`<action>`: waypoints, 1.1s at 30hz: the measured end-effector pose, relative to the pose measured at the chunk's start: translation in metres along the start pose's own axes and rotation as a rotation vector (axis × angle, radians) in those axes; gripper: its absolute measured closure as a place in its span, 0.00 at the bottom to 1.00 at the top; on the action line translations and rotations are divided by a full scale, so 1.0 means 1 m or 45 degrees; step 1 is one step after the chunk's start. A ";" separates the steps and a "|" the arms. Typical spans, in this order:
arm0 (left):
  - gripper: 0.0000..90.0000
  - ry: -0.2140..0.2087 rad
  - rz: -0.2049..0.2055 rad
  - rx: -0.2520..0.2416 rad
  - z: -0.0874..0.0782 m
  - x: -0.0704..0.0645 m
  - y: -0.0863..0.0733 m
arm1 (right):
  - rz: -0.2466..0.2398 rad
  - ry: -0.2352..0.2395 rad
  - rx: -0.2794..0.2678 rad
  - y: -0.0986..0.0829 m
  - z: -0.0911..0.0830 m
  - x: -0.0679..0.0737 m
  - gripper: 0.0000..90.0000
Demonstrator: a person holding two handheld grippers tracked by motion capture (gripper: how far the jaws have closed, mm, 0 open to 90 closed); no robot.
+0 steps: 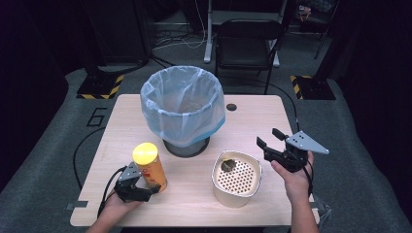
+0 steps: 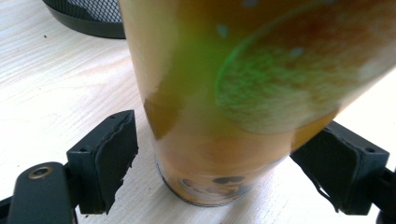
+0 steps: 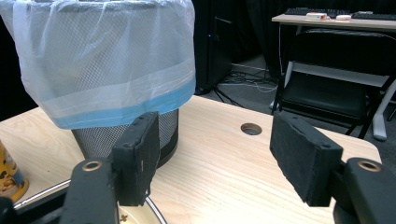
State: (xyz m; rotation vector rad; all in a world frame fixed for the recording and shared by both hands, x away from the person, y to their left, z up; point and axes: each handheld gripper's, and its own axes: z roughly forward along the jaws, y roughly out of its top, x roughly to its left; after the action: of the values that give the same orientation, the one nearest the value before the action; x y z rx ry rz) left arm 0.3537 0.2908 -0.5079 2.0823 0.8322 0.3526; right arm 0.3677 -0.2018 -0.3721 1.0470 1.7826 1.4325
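A tall orange can with a yellow lid (image 1: pixel 148 165) stands upright at the table's front left. My left gripper (image 1: pixel 153 187) is open around its base. In the left gripper view the can (image 2: pixel 224 84) sits between the jaws: a small gap shows at the left pad (image 2: pixel 114 158), and the right pad is at the can's edge. My right gripper (image 1: pixel 268 137) is held open and empty above the table at the right, beside a cream pot with a perforated insert (image 1: pixel 236 177). It (image 3: pixel 215 140) faces the bag-lined mesh waste basket (image 3: pixel 102 60).
The waste basket (image 1: pixel 183 104) stands mid-table with a clear bag folded over its rim. A small dark object (image 1: pixel 228 165) lies on the pot's insert. A cable hole (image 1: pixel 231 107) sits behind the basket. A black chair (image 1: pixel 248 43) stands beyond the table's far edge.
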 end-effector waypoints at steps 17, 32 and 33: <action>0.27 0.026 0.033 0.028 -0.002 0.001 0.000 | 0.013 -0.007 0.005 -0.003 0.002 -0.002 0.37; 0.27 -0.024 -0.015 -0.003 -0.016 0.000 0.009 | 0.026 -0.010 0.017 -0.007 0.003 -0.005 0.37; 0.27 -0.025 -0.004 -0.002 -0.017 0.001 0.010 | 0.022 -0.013 0.017 -0.007 0.003 -0.006 0.37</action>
State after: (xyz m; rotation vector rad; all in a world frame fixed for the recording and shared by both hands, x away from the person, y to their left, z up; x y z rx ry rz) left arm 0.3497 0.2980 -0.4897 2.0796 0.8232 0.3303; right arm 0.3713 -0.2063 -0.3798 1.0771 1.7827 1.4250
